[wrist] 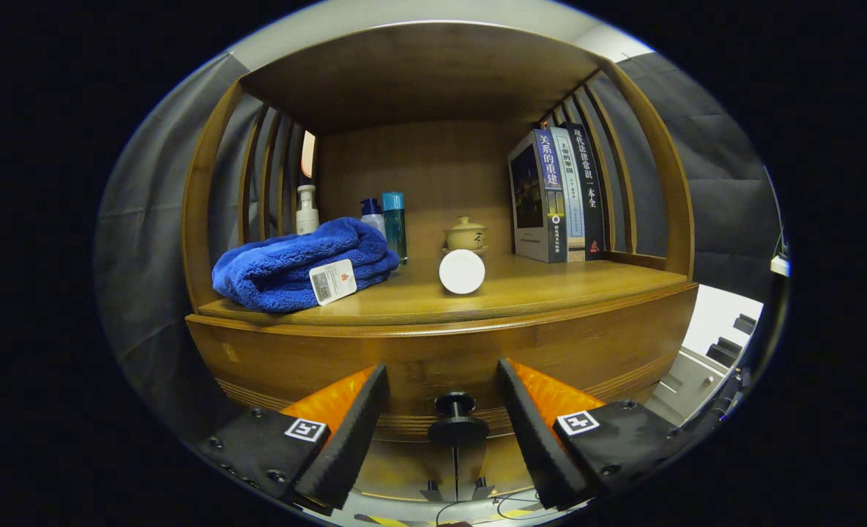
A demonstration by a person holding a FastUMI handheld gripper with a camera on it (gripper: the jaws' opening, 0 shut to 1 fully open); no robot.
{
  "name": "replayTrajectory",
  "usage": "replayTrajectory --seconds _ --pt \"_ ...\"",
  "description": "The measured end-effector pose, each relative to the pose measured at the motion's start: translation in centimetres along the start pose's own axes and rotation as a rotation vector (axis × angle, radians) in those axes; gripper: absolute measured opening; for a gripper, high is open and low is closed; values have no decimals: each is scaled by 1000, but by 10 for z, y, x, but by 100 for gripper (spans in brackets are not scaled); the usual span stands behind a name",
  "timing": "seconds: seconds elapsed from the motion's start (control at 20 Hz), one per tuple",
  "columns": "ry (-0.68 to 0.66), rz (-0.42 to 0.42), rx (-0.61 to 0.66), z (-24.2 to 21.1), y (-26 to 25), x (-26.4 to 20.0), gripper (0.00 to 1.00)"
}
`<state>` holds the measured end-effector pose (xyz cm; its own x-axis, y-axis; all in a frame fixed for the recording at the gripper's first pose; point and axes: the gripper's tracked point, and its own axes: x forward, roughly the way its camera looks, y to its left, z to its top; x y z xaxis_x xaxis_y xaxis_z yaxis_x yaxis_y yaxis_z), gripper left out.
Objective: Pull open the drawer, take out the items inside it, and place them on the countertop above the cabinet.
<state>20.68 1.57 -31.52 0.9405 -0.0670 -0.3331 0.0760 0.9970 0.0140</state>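
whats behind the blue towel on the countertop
Behind the blue towel stand a white pump bottle, a blue-capped white bottle and a teal bottle. The towel hides their bases. The open gripper frames the black drawer knob.

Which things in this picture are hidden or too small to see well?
- Drawer inside, gripper view: its closed wooden front hides any items.
- Bottles: the blue towel hides their lower parts.
- Towel tag: print too small.
- White round object: seen end-on, its body is hidden; it partly covers the lidded cup.
- Gripper: open, black knob between the fingers, contact unclear.
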Motion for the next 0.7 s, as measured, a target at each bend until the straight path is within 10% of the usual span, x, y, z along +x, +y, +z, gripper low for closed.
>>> replayTrajectory --seconds 0.4,0.7 --pt "49 -28 82 -13 -6 -26 99" --pt "-89 2 64 60 -6 -100 99"
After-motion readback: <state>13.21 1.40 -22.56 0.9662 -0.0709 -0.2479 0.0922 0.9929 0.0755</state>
